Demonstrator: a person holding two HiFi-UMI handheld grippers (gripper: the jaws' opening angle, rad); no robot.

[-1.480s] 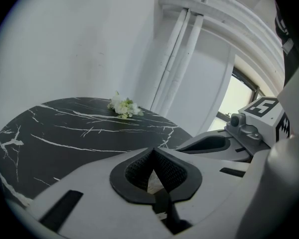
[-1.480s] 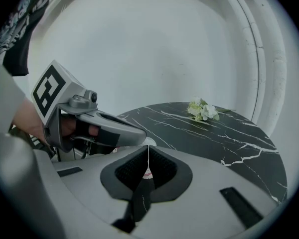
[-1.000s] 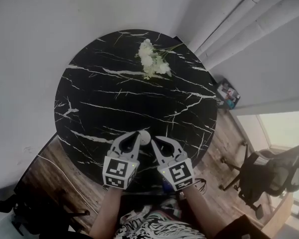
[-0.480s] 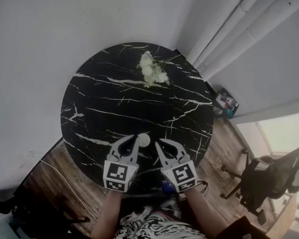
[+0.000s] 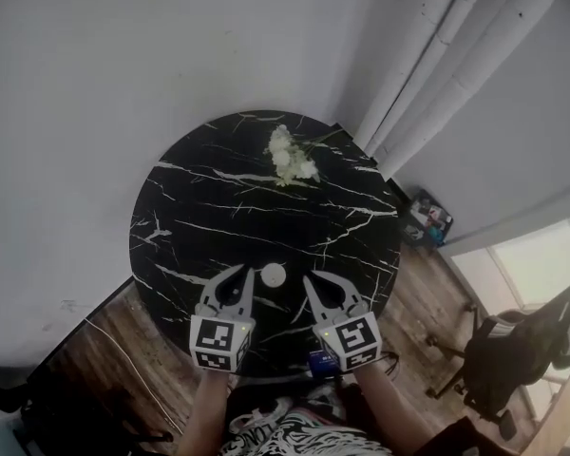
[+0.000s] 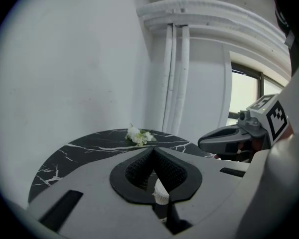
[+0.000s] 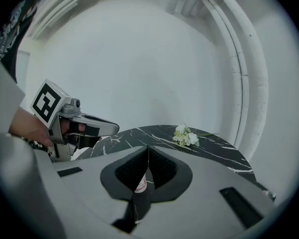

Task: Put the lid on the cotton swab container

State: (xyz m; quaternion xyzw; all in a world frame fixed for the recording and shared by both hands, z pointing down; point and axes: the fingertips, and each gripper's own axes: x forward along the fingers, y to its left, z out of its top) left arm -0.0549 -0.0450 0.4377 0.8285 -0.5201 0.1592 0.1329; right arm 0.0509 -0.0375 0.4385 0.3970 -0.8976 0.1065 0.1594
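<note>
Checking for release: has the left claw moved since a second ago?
Yes: the left claw backed leftward off the cotton swab container; bare table now shows between them.

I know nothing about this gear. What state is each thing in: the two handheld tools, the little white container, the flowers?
Left tool: jaws shut, holding nothing.
Right tool: jaws shut, holding nothing.
Cotton swab container: upright on the table between both tools, touching neither; its white lid appears to be on.
Flowers: lying loose at the far side.

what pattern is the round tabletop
The round table is black with white marble veins; clearest in the head view.
</note>
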